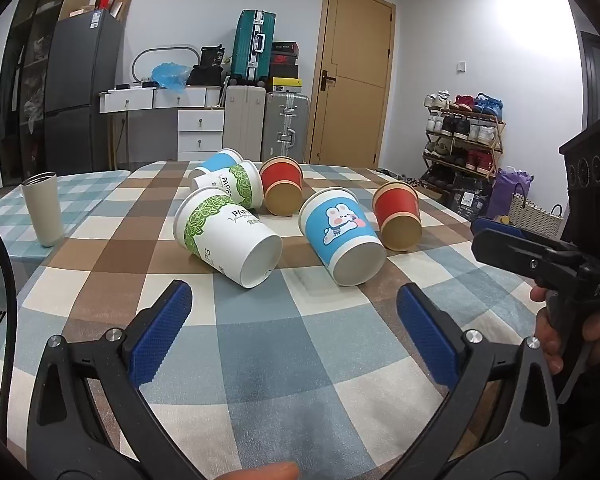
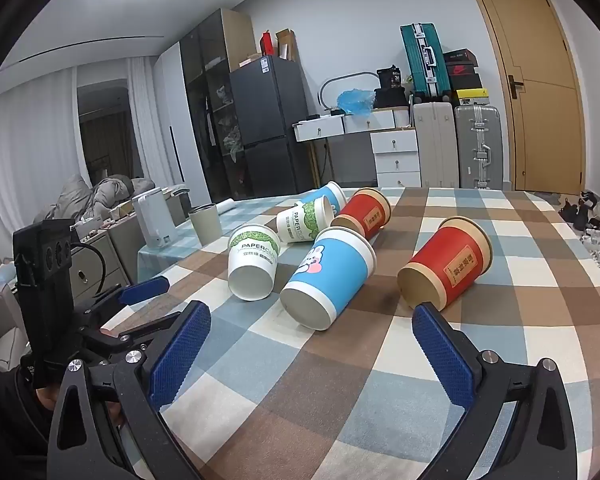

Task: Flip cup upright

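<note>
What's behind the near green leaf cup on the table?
Behind the near green cup lies a second green cup, also on its side, with a blue cup behind that. Their far ends and any contact between them are hidden.

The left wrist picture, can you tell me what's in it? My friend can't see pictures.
Six paper cups lie tipped on their sides on a checked tablecloth: two white and green, two blue, two red. The left gripper waits in front with open jaws, holding nothing. A steel tumbler stands upright at the left, and the right gripper shows at the right edge.
</note>
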A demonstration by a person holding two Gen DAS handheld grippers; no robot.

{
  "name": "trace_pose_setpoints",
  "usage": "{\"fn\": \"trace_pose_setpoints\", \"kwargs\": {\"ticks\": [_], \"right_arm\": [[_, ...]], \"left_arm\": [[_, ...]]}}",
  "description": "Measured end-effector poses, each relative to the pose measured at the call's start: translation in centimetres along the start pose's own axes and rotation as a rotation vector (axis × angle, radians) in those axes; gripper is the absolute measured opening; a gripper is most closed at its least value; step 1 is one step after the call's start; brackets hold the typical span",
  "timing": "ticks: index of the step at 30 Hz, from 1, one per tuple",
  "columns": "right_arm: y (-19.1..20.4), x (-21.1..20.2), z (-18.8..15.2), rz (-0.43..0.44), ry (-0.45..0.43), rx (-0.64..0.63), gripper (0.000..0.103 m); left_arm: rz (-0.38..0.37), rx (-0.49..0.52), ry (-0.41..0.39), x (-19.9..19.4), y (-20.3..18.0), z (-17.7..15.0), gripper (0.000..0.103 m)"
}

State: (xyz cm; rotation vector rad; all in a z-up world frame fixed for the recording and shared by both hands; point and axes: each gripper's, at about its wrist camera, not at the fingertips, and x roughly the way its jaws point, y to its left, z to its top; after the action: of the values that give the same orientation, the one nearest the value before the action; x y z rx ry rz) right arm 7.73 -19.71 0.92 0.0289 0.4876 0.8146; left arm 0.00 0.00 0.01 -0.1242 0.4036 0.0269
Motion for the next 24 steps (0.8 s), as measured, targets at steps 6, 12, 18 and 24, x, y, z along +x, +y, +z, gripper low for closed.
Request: {"fn": "trace_pose_setpoints", "kwargs": {"ticks": [6,12,18,24], "right_arm": [[-0.03,0.00,0.01,0.001,-0.002,0.001,0.103],[-0.03,0.00,0.01,-0.001,-0.002,0.001,0.103],[-0.06,0.03,0.02,0.001,0.000,0.002,0.103],[0.02,0.08,-0.06,0.003,0.003,0.002,0.103]], "left_arm": [[0.002,0.003,-0.001,0.01,-0.03,0.01,0.102],[0.001,0.003,-0.003,0.00,-0.02,0.00,0.102],[0.002,0.003,-0.003,0.01,-0.02,0.00,0.102],[0.001,0.003,-0.002,0.01,-0.02,0.00,0.102]]}}
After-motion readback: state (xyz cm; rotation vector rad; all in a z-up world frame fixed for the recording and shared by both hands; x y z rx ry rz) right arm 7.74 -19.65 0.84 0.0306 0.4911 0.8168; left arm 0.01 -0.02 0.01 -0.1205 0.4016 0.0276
